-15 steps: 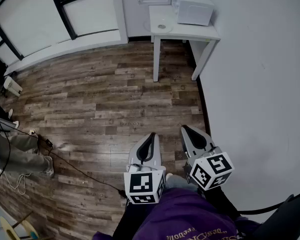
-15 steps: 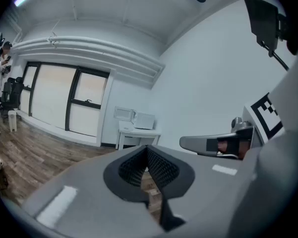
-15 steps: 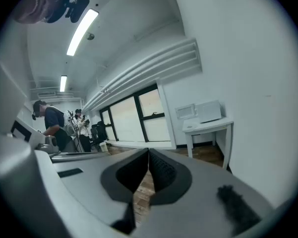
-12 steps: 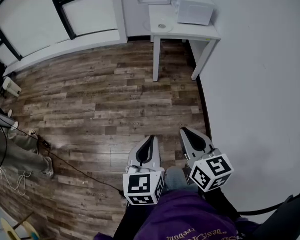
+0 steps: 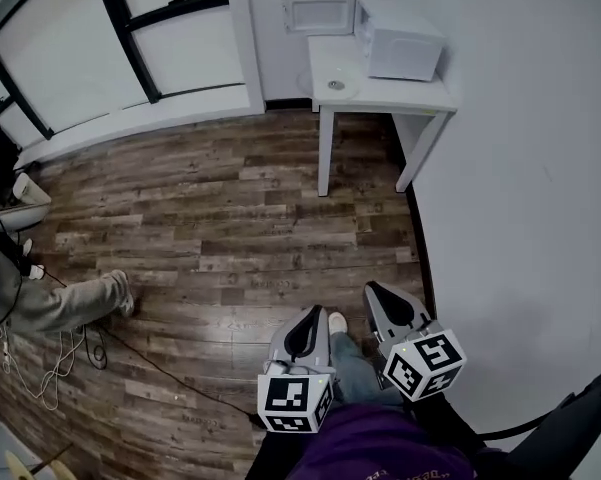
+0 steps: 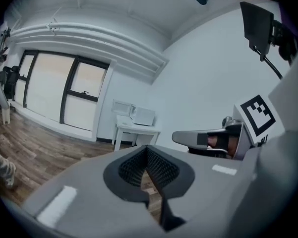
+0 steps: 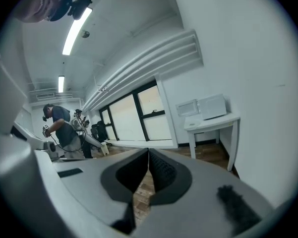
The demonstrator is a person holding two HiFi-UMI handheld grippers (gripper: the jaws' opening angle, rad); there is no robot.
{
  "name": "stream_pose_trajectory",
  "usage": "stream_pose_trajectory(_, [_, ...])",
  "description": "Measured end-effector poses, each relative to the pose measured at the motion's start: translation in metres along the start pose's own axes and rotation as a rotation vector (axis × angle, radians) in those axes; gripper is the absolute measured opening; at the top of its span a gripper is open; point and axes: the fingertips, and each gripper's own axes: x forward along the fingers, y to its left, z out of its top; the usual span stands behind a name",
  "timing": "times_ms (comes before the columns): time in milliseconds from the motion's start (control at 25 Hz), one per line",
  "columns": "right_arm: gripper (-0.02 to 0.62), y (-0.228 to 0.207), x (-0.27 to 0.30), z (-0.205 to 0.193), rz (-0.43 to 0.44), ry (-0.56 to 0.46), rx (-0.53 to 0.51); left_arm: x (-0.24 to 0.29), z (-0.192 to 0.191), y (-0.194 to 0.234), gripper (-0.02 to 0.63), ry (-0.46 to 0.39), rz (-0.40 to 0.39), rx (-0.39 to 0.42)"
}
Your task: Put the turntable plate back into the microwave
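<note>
Looking across the wooden floor (image 5: 210, 218), I see the white table (image 5: 420, 98) at the far wall. The microwave (image 5: 405, 43) sits on it, with the turntable plate (image 5: 337, 84) just left, flat, round, face up. My left gripper (image 5: 310, 314) and right gripper (image 5: 375, 290) are clenched, empty, well apart from it.

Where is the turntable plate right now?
In the head view the turntable plate lies at top centre on the small white table against the wall. It sits on the tabletop just left of the microwave.
</note>
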Motion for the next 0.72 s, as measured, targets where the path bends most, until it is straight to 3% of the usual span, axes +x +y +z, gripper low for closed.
stream_pose_trajectory(320, [0.011, -0.052, 0.086, 0.026, 0.013, 0.061, -0.047, 0.091, 0.033, 0.036, 0.005, 0.034, 0.011, 0.029])
stream_pose_trajectory(440, [0.011, -0.075, 0.114, 0.034, 0.004, 0.087, -0.079, 0.124, 0.043, 0.051, 0.005, 0.034, 0.040, 0.014])
stream_pose_trajectory(640, [0.011, -0.104, 0.158, 0.060, 0.056, 0.074, -0.015, 0.166, 0.068, 0.077, 0.005, 0.012, 0.143, 0.077])
stream_pose_trajectory(720, [0.011, -0.113, 0.173, 0.073, 0.066, 0.060, -0.026, 0.181, 0.078, 0.083, 0.005, 0.003, 0.156, 0.065])
